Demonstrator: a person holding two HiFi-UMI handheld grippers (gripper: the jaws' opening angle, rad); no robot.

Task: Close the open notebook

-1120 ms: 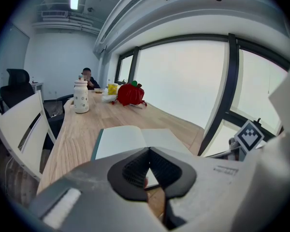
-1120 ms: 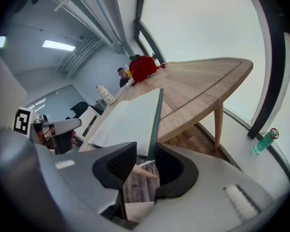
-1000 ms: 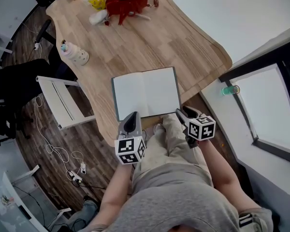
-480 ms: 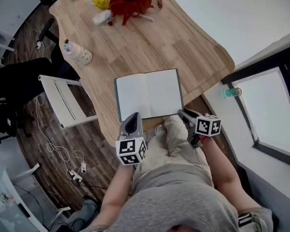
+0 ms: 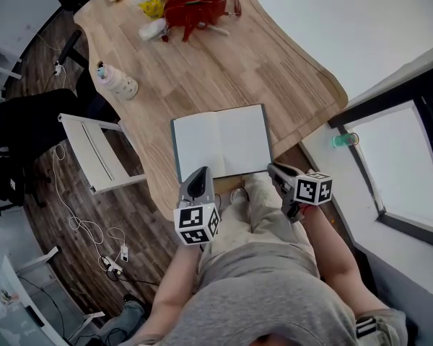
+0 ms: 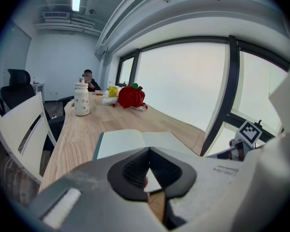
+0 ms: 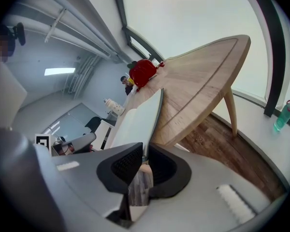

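The open notebook lies flat on the wooden table, white pages up, close to the near edge. My right gripper is at its near right corner. In the right gripper view the right-hand edge of the notebook runs in between the pads, and the jaws are closing on it with no gap to either side. My left gripper is shut and empty, with its tips over the near edge of the left page. In the left gripper view the notebook lies just beyond its closed jaws.
At the table's far end lie a red bag and yellow packets. A white dotted bottle stands by the left edge. A white chair is on the left, a green bottle on the sill at right. A person sits far off.
The right gripper has rolled at the notebook's near right corner and its jaws have narrowed onto the edge. The left gripper has stayed put.
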